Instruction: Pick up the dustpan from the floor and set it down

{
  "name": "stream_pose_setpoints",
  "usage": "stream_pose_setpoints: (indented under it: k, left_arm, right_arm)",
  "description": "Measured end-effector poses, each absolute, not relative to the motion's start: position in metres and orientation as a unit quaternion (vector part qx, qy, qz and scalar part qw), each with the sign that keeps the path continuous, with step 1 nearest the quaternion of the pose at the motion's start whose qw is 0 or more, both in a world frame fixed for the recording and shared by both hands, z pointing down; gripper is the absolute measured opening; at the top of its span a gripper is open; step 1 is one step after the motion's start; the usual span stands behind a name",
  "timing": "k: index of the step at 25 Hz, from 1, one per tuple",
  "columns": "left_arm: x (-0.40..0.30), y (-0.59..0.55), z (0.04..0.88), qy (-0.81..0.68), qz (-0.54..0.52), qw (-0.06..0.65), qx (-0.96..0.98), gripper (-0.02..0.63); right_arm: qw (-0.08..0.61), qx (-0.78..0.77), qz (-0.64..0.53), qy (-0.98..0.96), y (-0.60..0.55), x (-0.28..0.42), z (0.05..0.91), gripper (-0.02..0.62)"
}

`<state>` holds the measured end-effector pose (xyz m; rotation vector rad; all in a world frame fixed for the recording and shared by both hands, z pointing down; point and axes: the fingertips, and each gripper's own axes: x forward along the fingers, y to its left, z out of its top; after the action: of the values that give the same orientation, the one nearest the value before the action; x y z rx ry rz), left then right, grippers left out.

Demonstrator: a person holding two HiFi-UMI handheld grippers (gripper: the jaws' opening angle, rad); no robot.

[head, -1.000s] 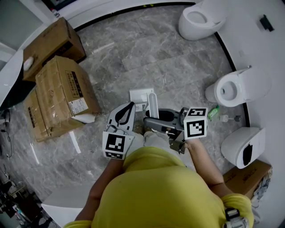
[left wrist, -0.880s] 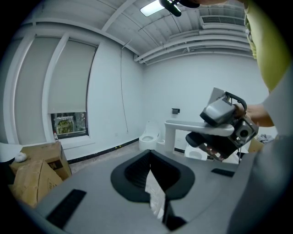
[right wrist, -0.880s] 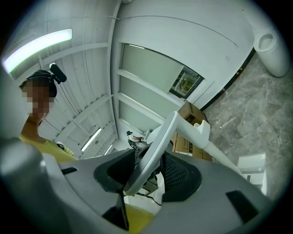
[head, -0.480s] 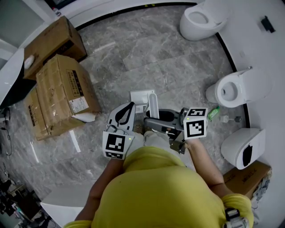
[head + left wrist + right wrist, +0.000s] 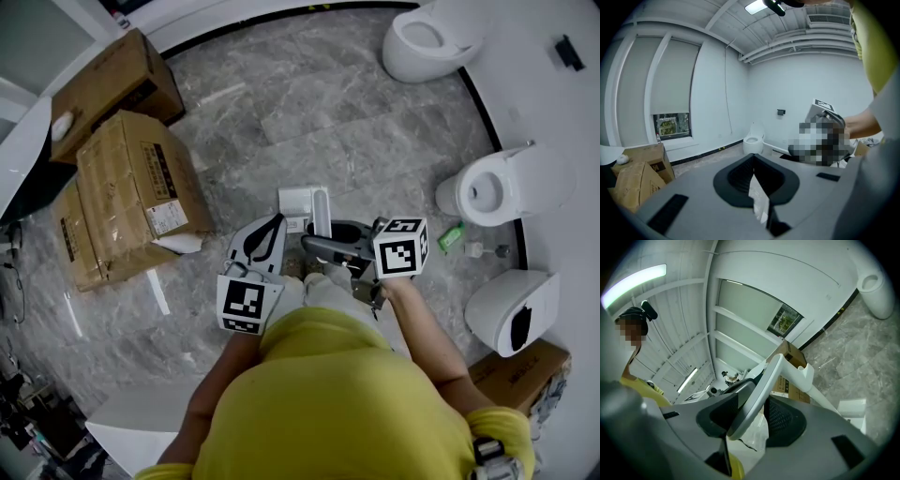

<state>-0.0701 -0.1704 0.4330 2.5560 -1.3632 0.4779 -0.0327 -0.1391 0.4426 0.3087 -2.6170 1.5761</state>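
A white long-handled dustpan [image 5: 300, 201] is low over the marble floor in front of my feet; whether it touches the floor I cannot tell. My right gripper [image 5: 330, 246] is shut on its handle [image 5: 322, 214]. In the right gripper view the white handle [image 5: 761, 385] runs slantwise between the dark pads of the right gripper [image 5: 757, 416], and the pan [image 5: 853, 409] shows low at the right. My left gripper [image 5: 264, 236] hangs beside it on the left, apart from the dustpan. In the left gripper view the left gripper [image 5: 757, 187] has its jaws together on nothing.
Stacked cardboard boxes [image 5: 131, 187] stand at the left. White toilets [image 5: 427, 37] [image 5: 497, 187] [image 5: 511, 309] line the curved right wall. A green bottle [image 5: 450, 234] lies by the middle toilet, and another box [image 5: 520, 370] sits at the lower right.
My right gripper has sunk a little with the dustpan handle in it, and its marker cube has slid slightly left in the head view. The left gripper has stayed put.
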Motion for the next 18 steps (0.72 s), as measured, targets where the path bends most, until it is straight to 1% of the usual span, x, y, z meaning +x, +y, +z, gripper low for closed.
stream_pose_setpoints:
  k: [10, 15, 18]
  left_arm:
    - [-0.075, -0.171, 0.437, -0.465, 0.167, 0.108, 0.863, 0.002]
    - [-0.076, -0.172, 0.44, -0.467, 0.17, 0.112, 0.861, 0.002]
    - [-0.077, -0.173, 0.442, -0.466, 0.173, 0.113, 0.86, 0.002]
  right_arm:
    - [0.072, 0.108, 0.513, -0.848, -0.168, -0.03, 0.502, 0.178]
    - [0.08, 0.121, 0.514, -0.845, -0.186, -0.03, 0.534, 0.176]
    - [0.097, 0.12, 0.512, -0.845, -0.192, -0.032, 0.552, 0.172]
